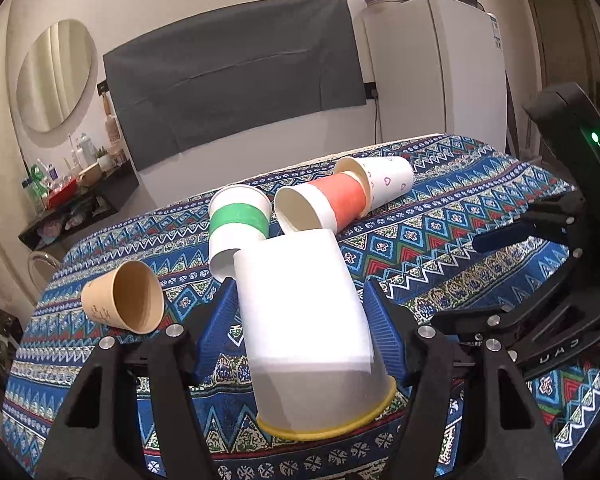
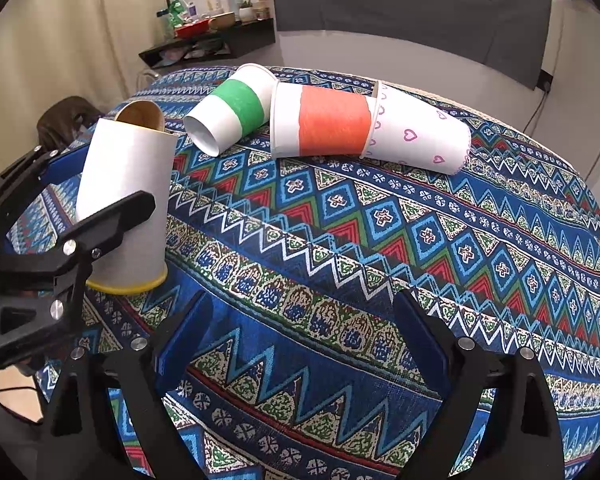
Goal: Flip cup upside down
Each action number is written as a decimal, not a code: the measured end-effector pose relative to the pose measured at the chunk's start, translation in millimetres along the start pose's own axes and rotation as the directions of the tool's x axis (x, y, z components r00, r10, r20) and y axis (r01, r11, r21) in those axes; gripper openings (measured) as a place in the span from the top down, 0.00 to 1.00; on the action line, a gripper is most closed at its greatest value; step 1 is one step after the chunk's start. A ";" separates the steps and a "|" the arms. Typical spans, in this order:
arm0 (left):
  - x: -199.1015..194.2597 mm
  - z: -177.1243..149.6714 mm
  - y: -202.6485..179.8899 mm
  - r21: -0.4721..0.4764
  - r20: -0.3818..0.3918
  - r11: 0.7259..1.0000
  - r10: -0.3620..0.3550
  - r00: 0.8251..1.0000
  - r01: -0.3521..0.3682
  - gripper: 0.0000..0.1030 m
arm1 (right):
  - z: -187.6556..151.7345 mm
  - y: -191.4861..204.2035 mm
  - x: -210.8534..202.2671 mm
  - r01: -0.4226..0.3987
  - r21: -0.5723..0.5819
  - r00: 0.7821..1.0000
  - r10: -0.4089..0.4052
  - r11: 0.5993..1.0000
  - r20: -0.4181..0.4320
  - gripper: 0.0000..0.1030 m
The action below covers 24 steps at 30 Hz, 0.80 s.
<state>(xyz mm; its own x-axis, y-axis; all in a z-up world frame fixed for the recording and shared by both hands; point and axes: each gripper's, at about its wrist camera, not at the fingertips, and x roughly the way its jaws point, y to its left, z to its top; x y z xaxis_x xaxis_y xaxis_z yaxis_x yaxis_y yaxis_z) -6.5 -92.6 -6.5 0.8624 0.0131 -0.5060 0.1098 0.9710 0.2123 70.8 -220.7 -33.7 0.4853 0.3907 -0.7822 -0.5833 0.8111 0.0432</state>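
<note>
A white paper cup with a yellow rim (image 1: pixel 308 320) stands upside down, slightly tilted, rim on the patterned tablecloth. My left gripper (image 1: pixel 300 304) holds it between its blue pads; it also shows in the right wrist view (image 2: pixel 124 200). My right gripper (image 2: pixel 300 344) is open and empty above the cloth, and appears at the right of the left wrist view (image 1: pixel 540 240). A green-banded cup (image 1: pixel 238 232), an orange-banded cup (image 1: pixel 320 208), a heart-print cup (image 1: pixel 384 180) and a brown cup (image 1: pixel 124 300) lie on their sides.
The table (image 2: pixel 380 240) is covered by a blue patterned cloth. A dark screen (image 1: pixel 232 72) hangs on the wall behind. A white fridge (image 1: pixel 436 64) stands at the back right. A cluttered shelf (image 1: pixel 72 196) is at the left.
</note>
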 end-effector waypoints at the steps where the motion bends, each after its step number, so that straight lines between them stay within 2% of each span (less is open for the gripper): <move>1: -2.0 -0.8 -2.4 0.014 0.003 1.000 0.007 1.000 -0.007 0.37 | -0.2 1.0 -0.3 0.000 -0.001 1.000 0.000 1.000 0.000 0.16; 7: -13.5 -6.7 -12.2 0.069 -0.004 0.997 0.033 0.999 -0.033 0.37 | -3.2 3.6 -3.7 0.001 -0.011 1.000 -0.001 1.000 0.004 0.16; 10: -14.8 -13.9 -14.9 0.067 -0.046 0.998 0.015 0.999 -0.012 0.38 | -6.1 5.6 -5.0 -0.002 -0.010 1.000 0.002 1.000 0.002 0.16; 24: -38.1 -36.5 -10.7 0.051 -0.056 0.999 0.014 0.998 -0.011 0.35 | -22.0 9.8 -15.4 0.001 -0.023 1.000 -0.001 1.000 0.014 0.16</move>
<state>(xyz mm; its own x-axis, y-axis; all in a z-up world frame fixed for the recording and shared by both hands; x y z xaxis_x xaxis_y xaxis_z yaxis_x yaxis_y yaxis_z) -58.5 -94.8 -20.1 0.8346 0.0401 -0.5494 0.1250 0.9575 0.2599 43.3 -228.4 -34.8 0.4948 0.3964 -0.7733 -0.5976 0.8013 0.0283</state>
